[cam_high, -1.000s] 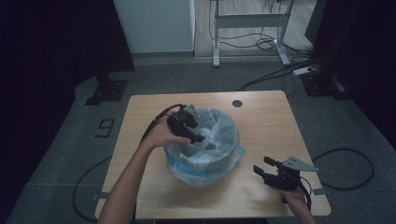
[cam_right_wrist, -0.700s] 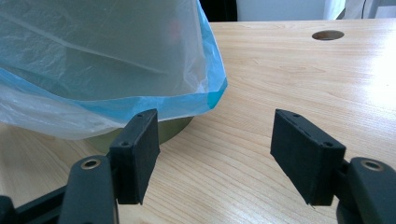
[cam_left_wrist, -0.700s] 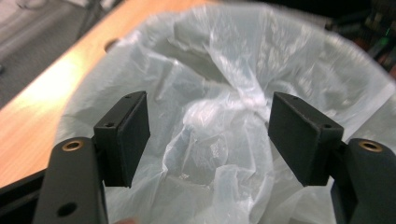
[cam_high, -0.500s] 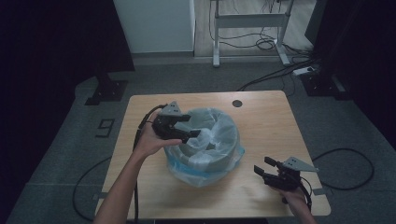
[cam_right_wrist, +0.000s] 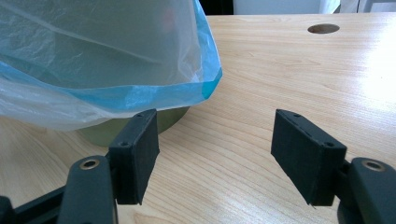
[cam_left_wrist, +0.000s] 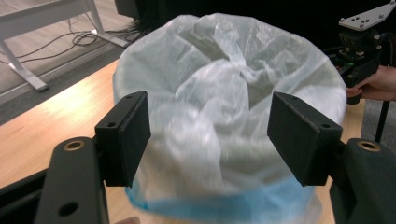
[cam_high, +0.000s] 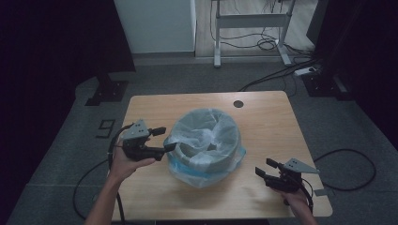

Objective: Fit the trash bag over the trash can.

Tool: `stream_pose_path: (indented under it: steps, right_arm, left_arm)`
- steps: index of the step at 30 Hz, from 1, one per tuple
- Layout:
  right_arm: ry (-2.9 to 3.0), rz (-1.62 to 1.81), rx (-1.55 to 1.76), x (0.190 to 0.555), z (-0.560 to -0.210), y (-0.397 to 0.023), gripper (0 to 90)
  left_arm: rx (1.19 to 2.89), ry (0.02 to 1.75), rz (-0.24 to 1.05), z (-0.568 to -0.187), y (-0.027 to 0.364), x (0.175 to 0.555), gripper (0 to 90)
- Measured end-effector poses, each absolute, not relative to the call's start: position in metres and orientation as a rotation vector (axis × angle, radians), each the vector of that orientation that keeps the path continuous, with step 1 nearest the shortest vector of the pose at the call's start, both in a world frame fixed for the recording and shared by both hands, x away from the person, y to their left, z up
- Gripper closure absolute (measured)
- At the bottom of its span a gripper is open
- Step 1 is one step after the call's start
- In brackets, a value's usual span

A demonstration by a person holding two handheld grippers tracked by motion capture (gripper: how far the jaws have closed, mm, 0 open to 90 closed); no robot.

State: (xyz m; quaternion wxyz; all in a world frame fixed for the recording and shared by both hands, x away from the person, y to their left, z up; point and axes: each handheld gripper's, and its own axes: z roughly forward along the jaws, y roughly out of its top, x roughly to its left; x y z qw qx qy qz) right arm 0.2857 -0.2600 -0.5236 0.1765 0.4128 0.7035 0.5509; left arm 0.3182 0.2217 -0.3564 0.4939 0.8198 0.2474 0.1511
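Plastic-lined bin (cam_high: 206,140): table (cam_high: 263,117) centre, bag draped over rim.
Left gripper (cam_high: 162,139): at bin's 9 o'clock, jaws wide, just opened further, nothing clamped.
Right gripper (cam_high: 265,167): at bin's 4 o'clock, jaws wide, empty.

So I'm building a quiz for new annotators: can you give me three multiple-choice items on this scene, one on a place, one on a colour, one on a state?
1. Where is the bin?
A mid-table
B on the floor
C at the far right corner

2. What colour is the hem of the bag?
A red
B blue
C black

3. How stand the jaws of the left hand-held gripper?
A shut on the bag
B open, holding nothing
C shut on a cable

Key: 1 A, table shows around it; 2 B, blue band near its base; 3 B, pads apart, nothing pressed.
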Motion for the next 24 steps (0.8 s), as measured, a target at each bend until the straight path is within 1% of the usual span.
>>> stream_pose_path:
  steps: [10,13,19,24]
  right_arm:
    - [2.007,1.537,1.164,0.287,-0.526,-0.259,31.2]
    - [2.028,1.512,1.149,0.287,-0.528,-0.256,30.9]
    - [2.029,1.498,1.146,0.287,-0.529,-0.256,30.8]
    - [2.028,1.498,1.148,0.287,-0.528,-0.256,30.7]
  left_arm:
    - [1.936,0.684,0.371,-0.387,0.248,0.301,29.7]
    - [1.936,0.721,0.393,-0.399,0.257,0.297,29.7]
    - [1.955,0.750,0.421,-0.412,0.265,0.293,30.2]
    - [1.961,0.762,0.416,-0.419,0.267,0.293,30.3]
